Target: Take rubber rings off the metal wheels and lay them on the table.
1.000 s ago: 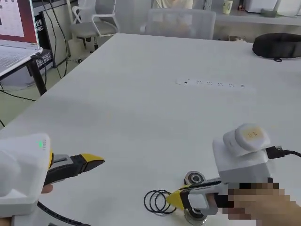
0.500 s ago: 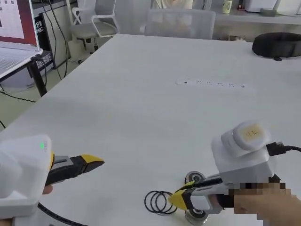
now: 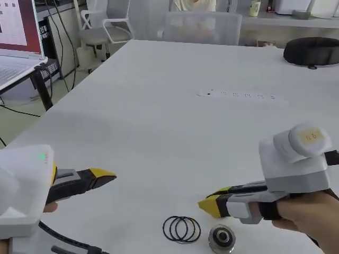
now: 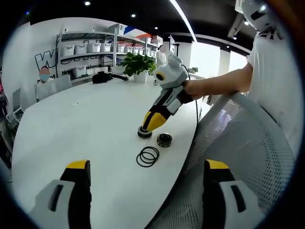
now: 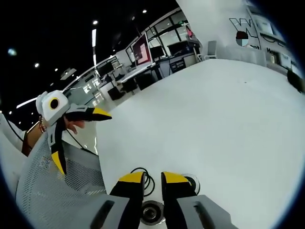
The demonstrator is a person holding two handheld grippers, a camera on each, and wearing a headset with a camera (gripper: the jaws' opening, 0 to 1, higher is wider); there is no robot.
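Observation:
Three black rubber rings (image 3: pixel 181 228) lie overlapping on the white table (image 3: pixel 175 127), also seen from the left gripper view as the rings (image 4: pixel 147 156). A metal wheel (image 3: pixel 221 238) stands just right of them. The left gripper view shows two wheels: one wheel (image 4: pixel 164 139) and a second wheel (image 4: pixel 144 133) under the right gripper's tip. My right gripper (image 3: pixel 207 205) hovers above the wheels with its yellow jaws close together and nothing seen between them. My left gripper (image 4: pixel 147 167) is wide open, well left of the rings.
A white power strip (image 3: pixel 237 94) lies mid-table. A black round bag (image 3: pixel 312 50) sits at the far right edge. Chairs (image 3: pixel 204 25) stand behind the table, and a desk with a screen (image 3: pixel 18 32) is off to the left.
My right gripper has lifted and drawn back to the right, uncovering the wheel beside the rings. The rings and the left gripper have stayed put.

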